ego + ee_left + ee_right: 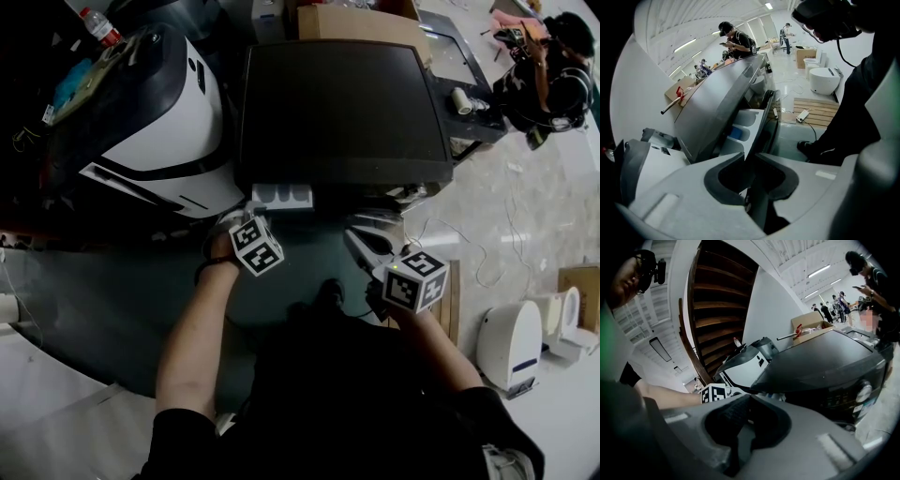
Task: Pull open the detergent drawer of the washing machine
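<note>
With my left fingers point(693, 176) clenched on the thin front of the detergent drawer point(281, 195), part-way out mid-frame under the washing machine point(342, 112) top, and my right fingers point(797, 446) shut empty, a skewed pull could slip me off or jam it

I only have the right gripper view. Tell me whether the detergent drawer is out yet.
Observer: In the head view the detergent drawer sticks out of the washing machine front, with its white compartments showing.
Operator: Report the left grip.
Observer: In the left gripper view the left gripper is clamped on the drawer's dark front edge.
Operator: Say what's in the drawer.
Observer: A blue insert sits in one compartment.
</note>
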Action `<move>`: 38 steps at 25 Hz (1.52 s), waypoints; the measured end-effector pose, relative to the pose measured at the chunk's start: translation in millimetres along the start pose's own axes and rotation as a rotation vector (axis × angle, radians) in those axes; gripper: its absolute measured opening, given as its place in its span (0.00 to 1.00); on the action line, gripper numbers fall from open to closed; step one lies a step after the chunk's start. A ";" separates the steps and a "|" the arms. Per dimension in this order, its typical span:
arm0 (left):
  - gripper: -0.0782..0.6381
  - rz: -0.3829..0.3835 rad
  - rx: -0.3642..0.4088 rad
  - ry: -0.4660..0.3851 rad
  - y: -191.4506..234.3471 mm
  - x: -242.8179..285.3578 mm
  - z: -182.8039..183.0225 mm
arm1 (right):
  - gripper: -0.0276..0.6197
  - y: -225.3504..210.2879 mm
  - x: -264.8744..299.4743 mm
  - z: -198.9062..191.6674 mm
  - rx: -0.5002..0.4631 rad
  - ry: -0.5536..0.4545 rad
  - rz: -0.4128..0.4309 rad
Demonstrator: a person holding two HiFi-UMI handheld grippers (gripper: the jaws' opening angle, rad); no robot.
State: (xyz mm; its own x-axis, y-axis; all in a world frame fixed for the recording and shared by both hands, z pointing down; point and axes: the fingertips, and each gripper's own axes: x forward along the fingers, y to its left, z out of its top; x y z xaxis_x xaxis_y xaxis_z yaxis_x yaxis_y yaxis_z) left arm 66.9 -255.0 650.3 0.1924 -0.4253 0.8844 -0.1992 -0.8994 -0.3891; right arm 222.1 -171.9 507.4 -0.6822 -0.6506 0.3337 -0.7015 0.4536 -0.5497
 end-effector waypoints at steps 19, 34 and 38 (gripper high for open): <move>0.18 -0.043 0.005 -0.062 -59.9 -35.3 -20.9 | 0.05 81.6 4.9 -44.1 -0.010 0.018 -0.007; 0.16 -0.012 -0.037 -0.120 -73.7 -49.0 -26.0 | 0.05 106.0 -21.9 -80.7 0.007 0.026 -0.063; 0.20 0.034 -0.128 -0.164 -70.2 -51.3 -28.0 | 0.05 112.6 -32.1 -88.5 0.002 0.035 -0.077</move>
State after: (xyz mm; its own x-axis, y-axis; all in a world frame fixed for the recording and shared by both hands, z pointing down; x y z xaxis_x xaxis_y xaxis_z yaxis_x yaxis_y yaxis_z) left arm 44.2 -167.2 639.5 0.3357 -0.4753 0.8133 -0.3266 -0.8686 -0.3728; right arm 146.8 -46.0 502.6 -0.6327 -0.6619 0.4019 -0.7520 0.4015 -0.5228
